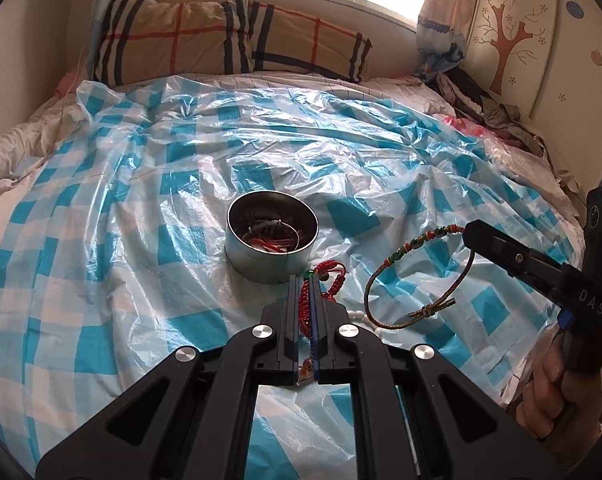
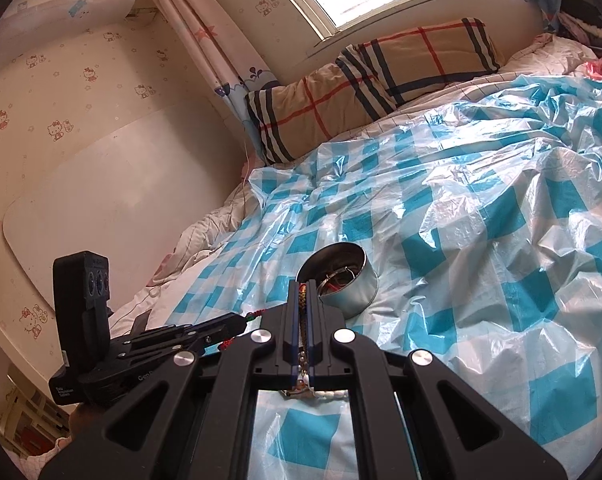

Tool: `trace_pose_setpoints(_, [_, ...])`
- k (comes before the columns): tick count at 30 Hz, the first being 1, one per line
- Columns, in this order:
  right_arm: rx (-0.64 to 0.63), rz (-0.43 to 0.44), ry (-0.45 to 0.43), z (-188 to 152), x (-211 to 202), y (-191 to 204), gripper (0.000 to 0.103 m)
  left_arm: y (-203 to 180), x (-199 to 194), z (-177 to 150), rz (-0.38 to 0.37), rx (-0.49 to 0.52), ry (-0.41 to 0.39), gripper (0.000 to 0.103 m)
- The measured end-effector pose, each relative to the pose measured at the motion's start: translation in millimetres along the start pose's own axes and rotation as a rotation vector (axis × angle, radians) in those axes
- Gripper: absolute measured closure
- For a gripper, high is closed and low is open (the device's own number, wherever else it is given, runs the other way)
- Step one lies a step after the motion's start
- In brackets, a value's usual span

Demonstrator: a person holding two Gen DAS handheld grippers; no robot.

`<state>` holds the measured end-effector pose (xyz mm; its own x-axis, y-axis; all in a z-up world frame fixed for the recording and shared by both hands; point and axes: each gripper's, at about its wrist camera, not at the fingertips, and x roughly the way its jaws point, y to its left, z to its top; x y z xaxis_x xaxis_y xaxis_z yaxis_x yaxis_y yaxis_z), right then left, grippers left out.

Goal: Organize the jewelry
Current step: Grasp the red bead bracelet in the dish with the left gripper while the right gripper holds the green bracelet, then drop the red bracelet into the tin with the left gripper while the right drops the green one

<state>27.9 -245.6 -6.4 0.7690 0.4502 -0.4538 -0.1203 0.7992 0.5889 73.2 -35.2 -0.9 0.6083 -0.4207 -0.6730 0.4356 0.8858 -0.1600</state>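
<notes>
Left tool (image 1: 306, 280) clamps red bracelet (image 1: 333, 276), right tool (image 2: 303, 286) clamps braided bracelet (image 1: 401, 256), tin (image 1: 272, 236) mid-bed

White letters "DAS" stand on the black body of the right tool (image 1: 467, 236), seen from the left wrist. From the right wrist, the left tool (image 2: 243, 322) carries a small white label, "Data Acquisition System", on its handle, and beside it "Gen", with the rest hidden.

I see: tin (image 1: 272, 236) – shiny smooth metal | checked sheet (image 1: 141, 208) – glossy crinkled plastic | red bracelet (image 1: 335, 276) – braided cord | pillow (image 1: 229, 40) – matt cloth | left gripper (image 1: 306, 280) – matt black plastic
</notes>
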Motion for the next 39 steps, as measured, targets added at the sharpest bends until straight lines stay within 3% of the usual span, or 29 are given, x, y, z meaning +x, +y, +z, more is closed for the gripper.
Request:
trace_pose_setpoints(9, [-0.017,-0.005,-0.048,20.0,27.0,6.1,0.099,12.7,15.8,20.7,0.033,-0.087,-0.05,0.099])
trace_pose_setpoints(39, [-0.066,-0.054,-0.076,44.9,84.2,3.4,0.099,20.8,67.6,49.2,0.057,-0.099,-0.066,0.099])
